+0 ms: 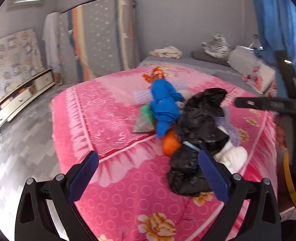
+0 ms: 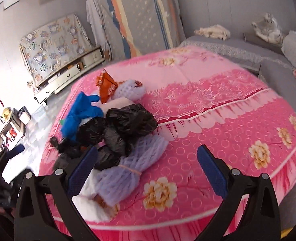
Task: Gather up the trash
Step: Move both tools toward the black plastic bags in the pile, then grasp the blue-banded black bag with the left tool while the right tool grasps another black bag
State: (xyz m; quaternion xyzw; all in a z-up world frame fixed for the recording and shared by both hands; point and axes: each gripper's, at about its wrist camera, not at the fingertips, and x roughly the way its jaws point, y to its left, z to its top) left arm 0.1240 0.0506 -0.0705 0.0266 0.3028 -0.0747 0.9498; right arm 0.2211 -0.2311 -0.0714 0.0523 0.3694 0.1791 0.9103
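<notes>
A heap of trash lies on the pink flowered bedspread (image 1: 115, 124) (image 2: 218, 120). It holds crumpled black plastic bags (image 1: 200, 120) (image 2: 126, 124), blue plastic (image 1: 164, 104) (image 2: 77, 116), an orange snack wrapper (image 1: 156, 74) (image 2: 105, 86), lilac foam netting (image 1: 228, 128) (image 2: 126, 170), white foam netting (image 2: 128, 90) and white paper (image 1: 234, 156). My left gripper (image 1: 148, 164) is open above the bedspread, its right finger beside the black bag. My right gripper (image 2: 148, 164) is open too, its left finger over the heap's near edge. The right gripper's dark fingers (image 1: 268, 104) show in the left wrist view beyond the heap.
A mattress (image 1: 105, 38) leans upright on the far wall beside a low drawer cabinet (image 1: 25, 94). Grey bedding with a plush toy (image 1: 218, 46) and crumpled cloth (image 1: 166, 52) lies behind. A blue curtain (image 1: 278, 20) hangs at right. Tiled floor (image 1: 17, 140) lies left.
</notes>
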